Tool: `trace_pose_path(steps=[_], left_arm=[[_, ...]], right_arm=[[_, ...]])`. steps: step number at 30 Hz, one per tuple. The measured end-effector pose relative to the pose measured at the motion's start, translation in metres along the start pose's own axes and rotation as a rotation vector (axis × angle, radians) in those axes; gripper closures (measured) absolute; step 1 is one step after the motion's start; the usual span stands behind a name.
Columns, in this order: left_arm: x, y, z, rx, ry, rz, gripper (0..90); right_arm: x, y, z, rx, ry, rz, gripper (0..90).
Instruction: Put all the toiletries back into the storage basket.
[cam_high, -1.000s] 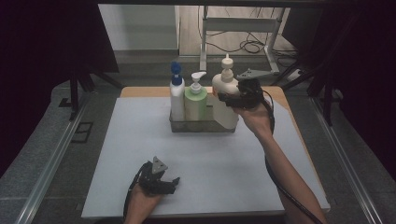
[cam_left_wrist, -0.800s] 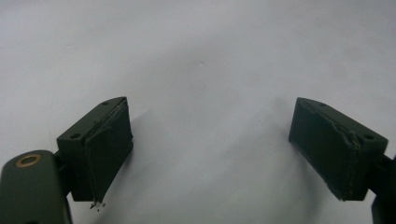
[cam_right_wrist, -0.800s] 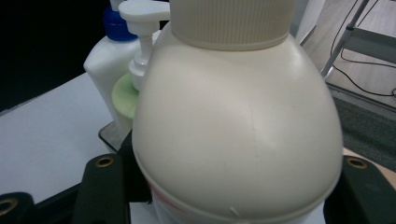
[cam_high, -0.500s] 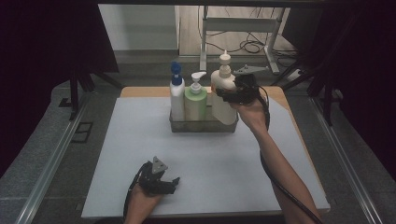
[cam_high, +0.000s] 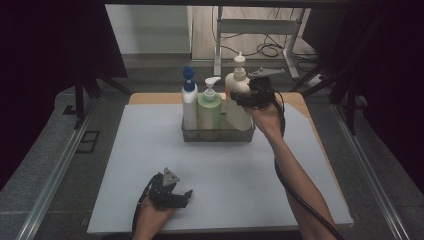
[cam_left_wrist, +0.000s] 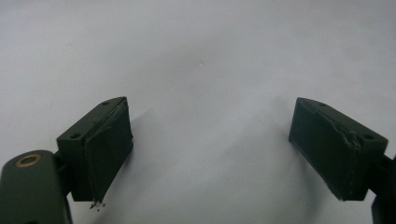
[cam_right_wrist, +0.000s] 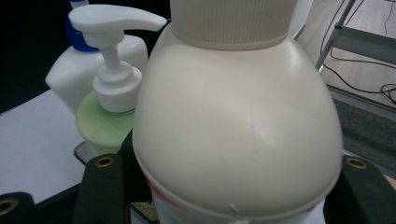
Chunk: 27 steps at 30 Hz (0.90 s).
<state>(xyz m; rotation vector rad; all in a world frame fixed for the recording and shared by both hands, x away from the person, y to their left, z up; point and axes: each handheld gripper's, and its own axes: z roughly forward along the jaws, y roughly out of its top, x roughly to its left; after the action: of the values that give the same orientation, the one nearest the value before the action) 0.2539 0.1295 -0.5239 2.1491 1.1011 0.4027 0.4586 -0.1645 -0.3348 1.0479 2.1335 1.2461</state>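
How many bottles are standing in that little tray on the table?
3, in a row in the tray: the blue-capped white bottle at left, the green pump bottle in the middle, and the cream bottle at right, between the right tool's jaws.

The cream bottle (cam_high: 237, 100) stands upright at the right end of the grey tray (cam_high: 218, 135), which sits near the far edge of the table, about at the middle. It has a round shoulder, a ribbed collar and a pump on top. The green bottle (cam_high: 209, 109) stands just beside it.
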Motion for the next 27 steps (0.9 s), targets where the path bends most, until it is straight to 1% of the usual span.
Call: trace_pose_path(steps=[18, 27], left_arm=[[0.0, 0.0, 0.0, 0.006, 0.0, 0.006, 13.0], [0.0, 0.0, 0.0, 0.007, 0.0, 0.004, 13.0]], right_arm=[[-0.005, -0.001, 0.025, -0.009, -0.025, 0.001, 39.1], [-0.012, -0.01, 0.038, -0.015, -0.036, 0.01, 39.1]])
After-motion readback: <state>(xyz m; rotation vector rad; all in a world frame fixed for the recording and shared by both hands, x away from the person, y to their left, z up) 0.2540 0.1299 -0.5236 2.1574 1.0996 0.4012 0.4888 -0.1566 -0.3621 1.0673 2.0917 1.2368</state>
